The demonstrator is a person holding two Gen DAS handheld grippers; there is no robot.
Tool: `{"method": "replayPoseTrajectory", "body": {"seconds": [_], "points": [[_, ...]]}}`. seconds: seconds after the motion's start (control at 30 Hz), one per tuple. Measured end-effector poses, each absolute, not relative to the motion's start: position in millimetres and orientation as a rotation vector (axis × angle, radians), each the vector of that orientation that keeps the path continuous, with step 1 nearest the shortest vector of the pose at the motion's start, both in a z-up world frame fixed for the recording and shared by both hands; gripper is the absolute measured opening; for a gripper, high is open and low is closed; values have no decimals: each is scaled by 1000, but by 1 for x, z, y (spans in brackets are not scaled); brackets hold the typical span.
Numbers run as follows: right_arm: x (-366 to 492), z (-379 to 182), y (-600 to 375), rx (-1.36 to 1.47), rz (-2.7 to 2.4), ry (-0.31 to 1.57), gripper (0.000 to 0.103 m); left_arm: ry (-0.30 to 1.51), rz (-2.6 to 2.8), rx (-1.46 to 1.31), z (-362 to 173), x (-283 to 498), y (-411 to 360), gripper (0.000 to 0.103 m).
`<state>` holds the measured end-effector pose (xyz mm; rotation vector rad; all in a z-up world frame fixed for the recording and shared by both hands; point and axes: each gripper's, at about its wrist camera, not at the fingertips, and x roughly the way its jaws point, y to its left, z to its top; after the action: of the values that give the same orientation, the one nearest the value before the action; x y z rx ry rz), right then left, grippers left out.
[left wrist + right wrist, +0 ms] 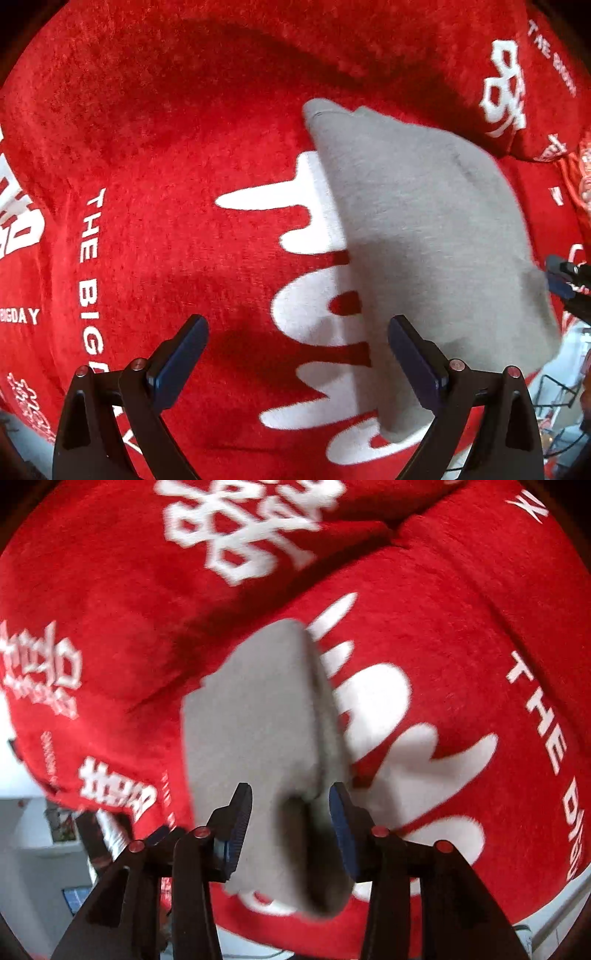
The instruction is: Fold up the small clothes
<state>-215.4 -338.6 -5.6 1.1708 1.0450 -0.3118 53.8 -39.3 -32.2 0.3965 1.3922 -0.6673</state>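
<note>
A small grey garment (424, 221) lies folded on a red plush blanket (147, 147) with white lettering. My left gripper (297, 325) points down over the garment's left edge and is open, with nothing between its fingers. The right gripper (565, 277) shows at the garment's right edge in the left wrist view. In the right wrist view the grey garment (255, 720) lies doubled over, its thick folded edge under the right gripper (290, 790). Its jaws stand apart and the pads do not press the cloth. The picture is blurred.
The red blanket (443, 627) covers the whole surface and bunches into a raised fold (258, 524) at the back. Its edge drops off to a pale floor (33, 867) with small items, and a wire rack (557, 398) stands beyond the lower right edge.
</note>
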Motion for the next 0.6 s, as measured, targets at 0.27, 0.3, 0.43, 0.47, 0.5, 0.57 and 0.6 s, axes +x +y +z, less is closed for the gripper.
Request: {"method": "replayPoseTrajectory", "body": {"seconds": [0.27,0.3,0.43,0.47,0.5,0.57,0.6], "points": [[-205,-14,-296,965,-274,1262,7,1451,-761,440,-47,24,-60,98],[-205,-13,-295,937,-279,1265,7,1457,-765,451,-49,21,-61,98],[-210,-29,-298,889,-305,1301,7,1455,-779,552,-66,10,-58,98],[-213,-36,-300,884,-317,1316,7,1451,-784,567,-69,6,-58,98],[-215,-45,-301,887,-328,1334,7,1442,-792,584,-71,4,-57,98],[-220,-57,-304,918,-341,1327,11,1437,-797,601,-72,-1,-58,98],[-222,-56,-305,926,-348,1318,16,1441,-795,598,-72,-1,-59,98]]}}
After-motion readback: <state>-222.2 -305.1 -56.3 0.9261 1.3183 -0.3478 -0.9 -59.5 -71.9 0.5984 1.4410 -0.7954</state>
